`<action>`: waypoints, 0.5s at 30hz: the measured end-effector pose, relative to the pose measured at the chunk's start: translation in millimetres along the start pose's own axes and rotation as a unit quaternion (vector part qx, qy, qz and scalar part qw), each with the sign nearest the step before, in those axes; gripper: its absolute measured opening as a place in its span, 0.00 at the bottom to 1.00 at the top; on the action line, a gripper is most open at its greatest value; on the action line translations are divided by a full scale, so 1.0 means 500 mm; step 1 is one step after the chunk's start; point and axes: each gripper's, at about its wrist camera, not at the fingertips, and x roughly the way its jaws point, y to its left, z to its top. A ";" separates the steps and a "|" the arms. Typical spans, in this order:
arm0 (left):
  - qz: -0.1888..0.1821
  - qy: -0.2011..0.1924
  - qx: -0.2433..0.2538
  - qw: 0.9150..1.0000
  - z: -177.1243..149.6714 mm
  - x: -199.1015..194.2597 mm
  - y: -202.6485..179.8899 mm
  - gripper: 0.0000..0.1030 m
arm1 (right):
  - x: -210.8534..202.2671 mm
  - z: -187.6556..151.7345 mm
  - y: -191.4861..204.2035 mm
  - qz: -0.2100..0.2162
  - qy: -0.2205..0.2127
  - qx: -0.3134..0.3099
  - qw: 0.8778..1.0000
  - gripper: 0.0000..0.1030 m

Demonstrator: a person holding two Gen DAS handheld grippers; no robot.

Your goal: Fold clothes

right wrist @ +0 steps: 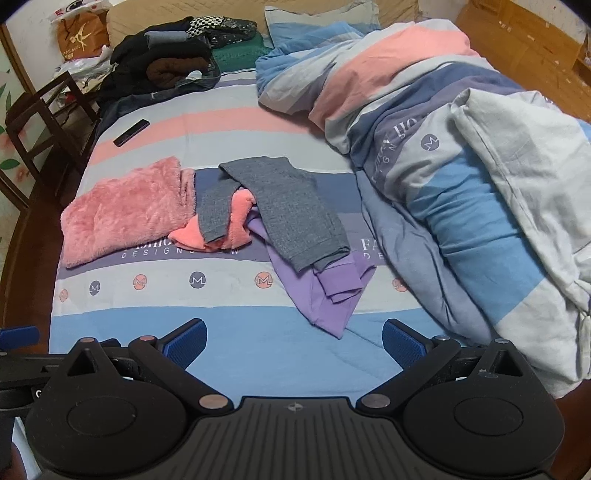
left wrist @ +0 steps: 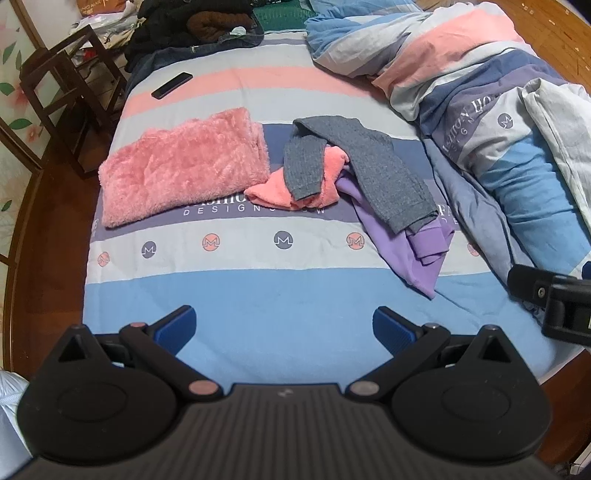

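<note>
**Both tools held open over the bed, clothes not yet touched**

The left tool [left wrist: 283, 326] is spread wide with nothing between its blue pads [left wrist: 176, 328]. The right tool [right wrist: 294, 341] is spread wide too, and nothing is held in it. Both are kept above the light blue stripe at the near end of the bed [left wrist: 258, 314].

Farther out, in the middle of the bed, a fluffy pink garment [left wrist: 181, 166] is seen lying folded and flat. Just beside it, on its right, a loose pile is found: a grey knit garment [left wrist: 354, 162] is draped over a small coral pink piece [left wrist: 284, 190] and a purple garment [left wrist: 406, 251]. The purple one is spread nearest to the tools.

A black phone [left wrist: 172, 85] is seen past the pink garment. A striped quilt [left wrist: 480, 110] is bunched along the right side. Dark clothes [right wrist: 159, 66] are heaped at the far end.

Only in the right view are a pillow [right wrist: 317, 16] and a brown paper bag [right wrist: 79, 37] clearly shown. Only in the left view is a part of the other tool seen, at the right edge.
</note>
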 end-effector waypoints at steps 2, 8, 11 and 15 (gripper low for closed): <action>-0.004 0.005 -0.002 1.000 0.000 0.000 0.001 1.00 | 0.001 -0.001 -0.002 0.004 0.002 0.003 1.000 0.99; 0.000 0.004 0.004 1.000 -0.001 0.009 0.004 1.00 | 0.005 -0.001 0.009 -0.006 0.010 -0.004 1.000 1.00; 0.004 0.005 0.004 1.000 -0.006 0.017 0.001 1.00 | 0.015 -0.006 0.011 -0.008 0.015 -0.006 1.000 1.00; 0.002 0.020 0.002 1.000 -0.010 0.037 0.004 1.00 | 0.030 -0.005 0.009 -0.010 0.028 -0.006 1.000 1.00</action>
